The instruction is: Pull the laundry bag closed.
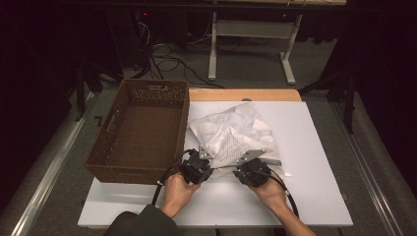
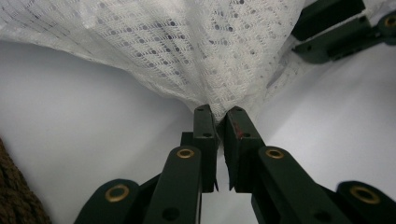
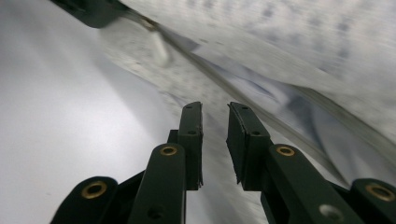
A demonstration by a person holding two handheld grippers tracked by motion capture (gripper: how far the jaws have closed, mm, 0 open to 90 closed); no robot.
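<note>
Two hands are seen at the counter's (image 1: pixel 314 147) near edge. A gathered fold of the white mesh bag (image 1: pixel 231 132) is clamped by the left gripper (image 2: pixel 218 114) fingers; the right gripper (image 3: pixel 215 112) fingers are held slightly apart, nothing visibly pinched. Just left of the bag, touching it, a brown woven basket (image 1: pixel 142 123) is placed.

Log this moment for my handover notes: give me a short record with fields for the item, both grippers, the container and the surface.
item: white mesh bag, crumpled, lying on the white board
left gripper: jaws pinched on the bag's near edge
right gripper: jaws apart, a gap between the pads, at the bag's edge; picture blurred
container: brown woven basket, left of the bag, nothing seen inside
surface: white board on a wooden table
</note>
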